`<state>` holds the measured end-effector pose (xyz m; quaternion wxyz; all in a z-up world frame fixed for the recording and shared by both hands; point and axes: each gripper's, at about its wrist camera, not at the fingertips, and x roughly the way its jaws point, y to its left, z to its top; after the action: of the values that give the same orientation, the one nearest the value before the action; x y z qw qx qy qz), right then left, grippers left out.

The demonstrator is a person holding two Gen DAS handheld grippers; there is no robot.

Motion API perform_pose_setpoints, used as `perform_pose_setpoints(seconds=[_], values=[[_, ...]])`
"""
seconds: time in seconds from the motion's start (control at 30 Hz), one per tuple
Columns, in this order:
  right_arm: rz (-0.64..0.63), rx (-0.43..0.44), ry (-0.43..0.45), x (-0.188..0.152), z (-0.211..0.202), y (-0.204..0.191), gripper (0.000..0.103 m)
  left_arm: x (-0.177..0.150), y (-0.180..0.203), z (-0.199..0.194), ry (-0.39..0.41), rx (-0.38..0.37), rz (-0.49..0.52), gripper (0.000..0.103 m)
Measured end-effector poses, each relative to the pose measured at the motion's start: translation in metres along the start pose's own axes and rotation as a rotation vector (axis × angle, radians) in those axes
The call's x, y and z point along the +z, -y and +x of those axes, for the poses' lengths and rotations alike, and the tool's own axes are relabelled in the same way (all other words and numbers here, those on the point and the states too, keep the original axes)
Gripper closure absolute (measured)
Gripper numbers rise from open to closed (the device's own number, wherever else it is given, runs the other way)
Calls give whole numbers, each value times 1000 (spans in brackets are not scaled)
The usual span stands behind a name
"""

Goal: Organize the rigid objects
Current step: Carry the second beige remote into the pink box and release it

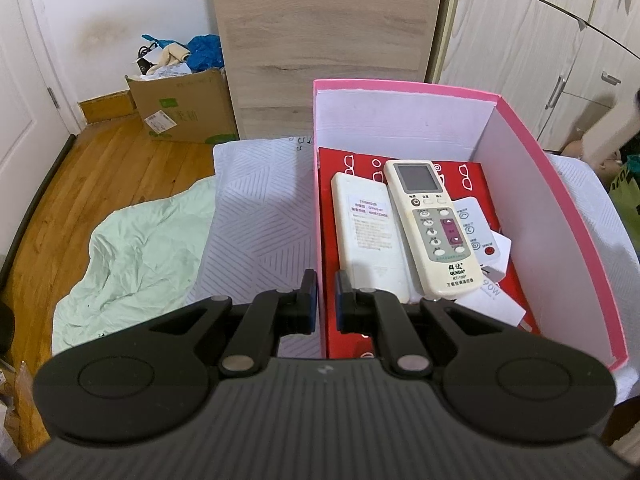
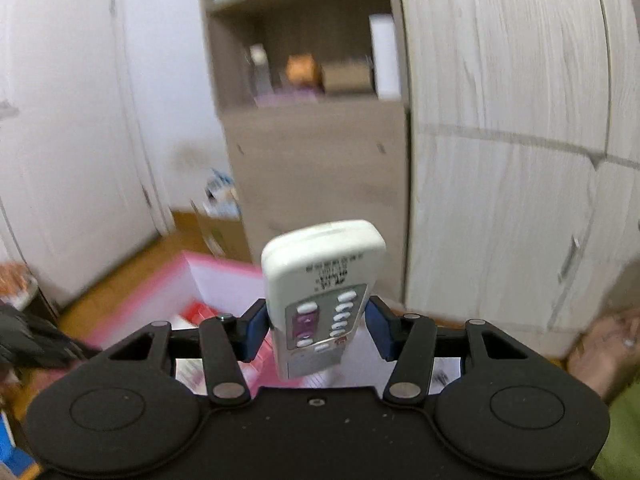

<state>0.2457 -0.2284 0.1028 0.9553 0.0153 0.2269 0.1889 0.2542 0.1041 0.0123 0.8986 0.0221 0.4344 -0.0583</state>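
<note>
Floorboards (image 1: 108, 160) of warm wood run along the left of the left wrist view, with a pale green cloth (image 1: 136, 256) crumpled on them and a cardboard box (image 1: 184, 108) full of bags against the wall. Next comes a white striped cover (image 1: 260, 216), and on it a pink box (image 1: 576, 248) with white inner walls. The left gripper (image 1: 327, 300) straddles the box's near left wall, one blue pad (image 1: 310, 294) outside it and the other inside, the two almost together across the wall. Whether they actually pinch the wall I cannot tell. Inside the box a red glasses-print booklet (image 1: 476, 184) lies flat. On it rest a white remote face down (image 1: 368, 228), beside it a cream air-conditioner remote face up (image 1: 434, 228) that partly overlaps it, then a small white remote (image 1: 480, 232) and paper slips near the right wall.

In the right wrist view, blurred, the pink box (image 2: 132, 308) shows low at left. The right gripper (image 2: 318, 330) pinches a white remote control (image 2: 322, 292) by its sides, tip pointing away, button face toward the camera, held in the air above the box's right part. A grey shelf unit (image 2: 316, 172) and a pale wardrobe (image 2: 504, 160) stand behind.
</note>
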Motion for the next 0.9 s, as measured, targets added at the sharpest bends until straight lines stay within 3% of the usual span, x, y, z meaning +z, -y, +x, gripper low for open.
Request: perform_pose_setpoints(seconds=[0.1, 0.2, 0.5, 0.63, 0.9], values=[[3, 87, 24, 6, -9, -15, 45, 0, 0, 0, 0, 0, 0, 95], [7, 181, -15, 6, -4, -31, 45, 1, -1, 0, 1, -3, -1, 95], [136, 379, -306, -15, 61, -71, 45, 3, -3, -2, -3, -12, -28, 95], [196, 398, -411, -29, 99, -84, 45, 3, -4, -2, -3, -21, -39, 95], [365, 341, -503, -42, 162, -83, 45, 4, -7, -2, -8, -36, -52, 95]])
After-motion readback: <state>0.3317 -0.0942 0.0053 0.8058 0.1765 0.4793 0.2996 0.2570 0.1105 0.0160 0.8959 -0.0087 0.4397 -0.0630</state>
